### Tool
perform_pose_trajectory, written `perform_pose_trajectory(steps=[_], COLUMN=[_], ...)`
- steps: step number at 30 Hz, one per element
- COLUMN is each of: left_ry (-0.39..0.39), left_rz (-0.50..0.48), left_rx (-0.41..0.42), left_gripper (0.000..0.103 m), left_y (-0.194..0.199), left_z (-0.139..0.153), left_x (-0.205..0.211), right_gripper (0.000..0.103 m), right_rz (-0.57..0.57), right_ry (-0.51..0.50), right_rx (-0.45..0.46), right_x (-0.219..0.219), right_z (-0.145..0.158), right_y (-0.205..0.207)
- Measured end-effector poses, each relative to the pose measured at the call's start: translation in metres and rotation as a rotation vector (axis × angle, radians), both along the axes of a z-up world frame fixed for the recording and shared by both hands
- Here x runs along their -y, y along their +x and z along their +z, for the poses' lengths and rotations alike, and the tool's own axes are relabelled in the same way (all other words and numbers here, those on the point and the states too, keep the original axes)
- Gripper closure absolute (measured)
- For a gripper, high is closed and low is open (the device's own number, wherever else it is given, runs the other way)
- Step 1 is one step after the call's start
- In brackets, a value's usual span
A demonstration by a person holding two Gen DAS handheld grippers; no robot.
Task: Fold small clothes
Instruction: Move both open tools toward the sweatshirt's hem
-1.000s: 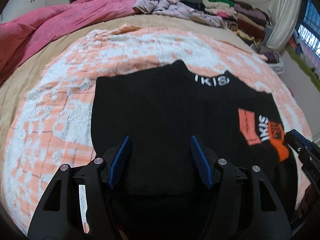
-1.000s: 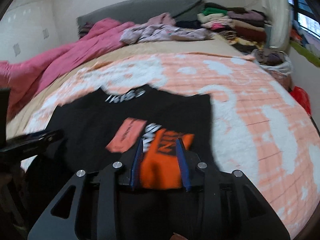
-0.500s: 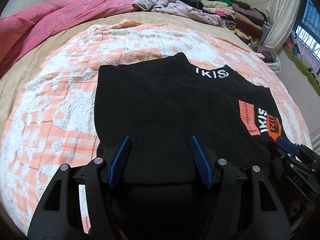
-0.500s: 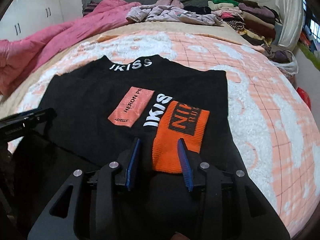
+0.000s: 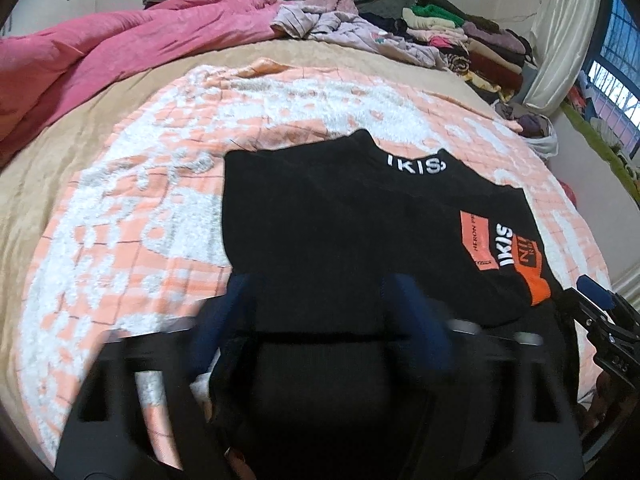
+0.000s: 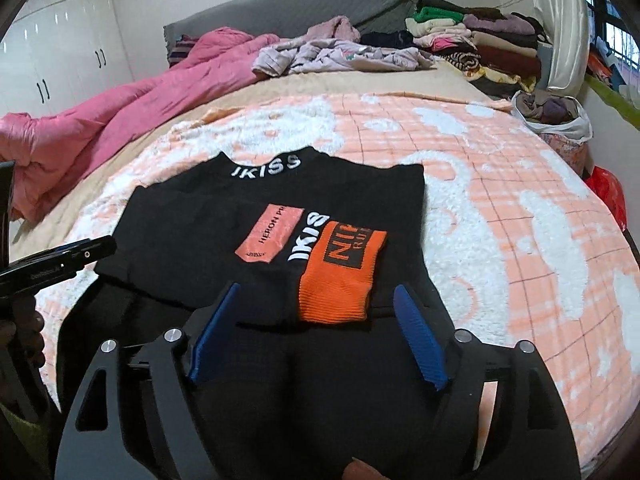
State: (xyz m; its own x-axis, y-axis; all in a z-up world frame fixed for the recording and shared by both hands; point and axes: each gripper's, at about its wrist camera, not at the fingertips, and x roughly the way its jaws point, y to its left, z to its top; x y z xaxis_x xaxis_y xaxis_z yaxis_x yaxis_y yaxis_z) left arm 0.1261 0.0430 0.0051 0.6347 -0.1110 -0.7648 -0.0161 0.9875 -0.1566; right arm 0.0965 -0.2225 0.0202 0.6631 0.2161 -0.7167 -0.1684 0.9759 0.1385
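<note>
1. Left wrist view: the black sweater (image 5: pixel 340 232) lies on the peach-and-white blanket (image 5: pixel 132 216) on the bed, its far portion doubled over the near part so the collar lettering and the orange cuff (image 5: pixel 536 288) face up. I take this for a fold just laid down. The left gripper (image 5: pixel 320 320) hangs over the near folded edge; its jaws have just been opening and now stand wide, gripping nothing, the fabric lying below and between them.
2. Hard to read here: the left gripper's blue fingers (image 5: pixel 416 320) are smeared by motion blur, so whether they brush the cloth I cannot tell. The right gripper (image 5: pixel 600 304) is cut off at the frame edge.
3. Right wrist view: the right gripper (image 6: pixel 316 328) has likewise just been opening; its pads (image 6: pixel 420 336) stand apart either side of the orange cuff (image 6: pixel 340 280), not pressing it.
4. The sweater's near hem is hidden beneath the gripper body. The left gripper (image 6: pixel 72 256) shows only as a tip.
</note>
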Motion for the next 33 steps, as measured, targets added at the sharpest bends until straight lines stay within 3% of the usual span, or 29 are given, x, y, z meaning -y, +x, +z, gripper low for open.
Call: perform_pose_trajectory(steps=[6, 10, 22, 33], left_ry=[-0.004, -0.011, -0.017, -0.013], left_rz=[0.013, 0.032, 0.112, 0.136], left_rx=[0.033, 0.051, 0.084, 0.08], left_gripper=[0.021, 0.011, 0.011, 0.011], left_y=[-0.012, -0.019, -0.049, -0.075], left_z=[0.014, 0.022, 0.038, 0.035], left_x=[-0.008, -0.015, -0.05, -0.07], right_gripper=[0.014, 0.012, 0.011, 0.011], right_rz=[-0.004, -0.001, 0.004, 0.017], right_ry=[0.002, 0.005, 0.011, 0.003], right_rx=[0.035, 0.056, 0.095, 0.113], right_x=[0.003, 0.003, 0.004, 0.0], right_z=[0.014, 0.022, 0.038, 0.044], right_y=[-0.012, -0.019, -0.04, -0.061])
